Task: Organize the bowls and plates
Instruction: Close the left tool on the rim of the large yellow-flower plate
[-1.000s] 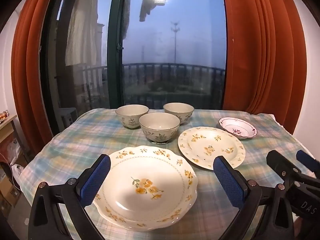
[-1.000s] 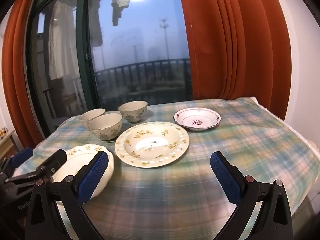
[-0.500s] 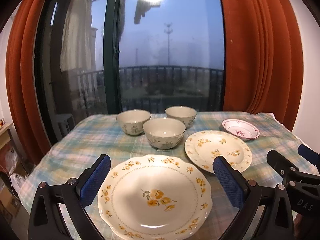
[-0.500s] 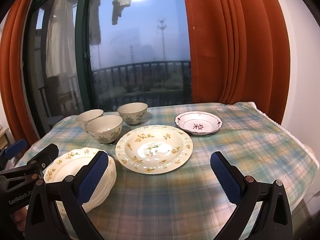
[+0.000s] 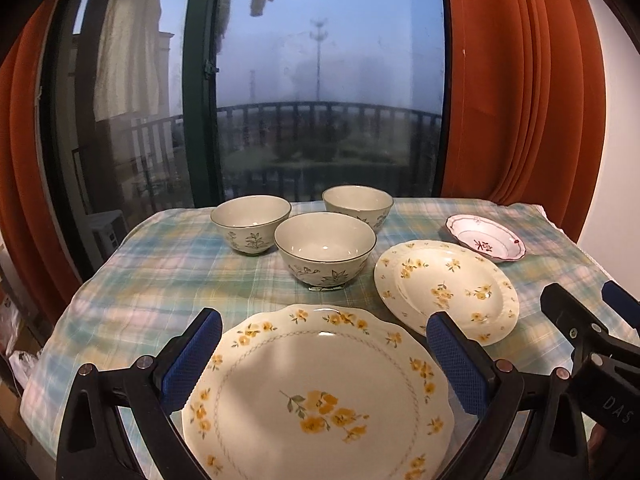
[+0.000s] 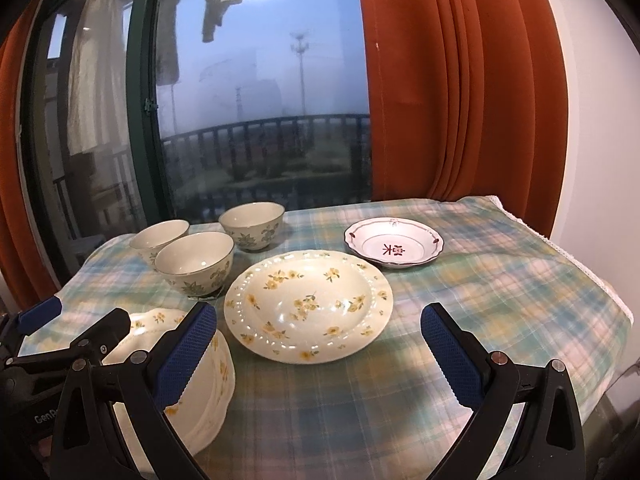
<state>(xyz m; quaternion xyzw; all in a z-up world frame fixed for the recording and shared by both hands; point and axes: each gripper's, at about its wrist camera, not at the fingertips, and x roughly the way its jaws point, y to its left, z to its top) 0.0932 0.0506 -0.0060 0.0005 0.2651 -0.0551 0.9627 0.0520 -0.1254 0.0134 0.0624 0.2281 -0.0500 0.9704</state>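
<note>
A large scalloped plate with yellow flowers point(image 5: 320, 392) lies at the table's near edge, right under my open left gripper point(image 5: 324, 356). Beyond it sits a round yellow-flowered plate point(image 5: 446, 288), and further right a small white dish with a red mark point(image 5: 486, 237). Three cream bowls point(image 5: 325, 247) stand grouped at the back. My right gripper point(image 6: 320, 352) is open above the cloth, just in front of the round plate point(image 6: 308, 300); the scalloped plate point(image 6: 208, 376) is at its left, the small dish point(image 6: 394, 242) behind.
A blue-green checked cloth point(image 6: 500, 280) covers the table, whose right edge point(image 6: 600, 284) drops off. Behind stand a dark glass balcony door point(image 5: 320, 80) and orange curtains point(image 5: 520, 80). The other gripper's black body shows at the right point(image 5: 588, 344) and left point(image 6: 60, 344) frame edges.
Both cameras have tilted upward and drawn back a little, so the plates sit lower in view. The dishes have stayed put and both grippers remain open.
</note>
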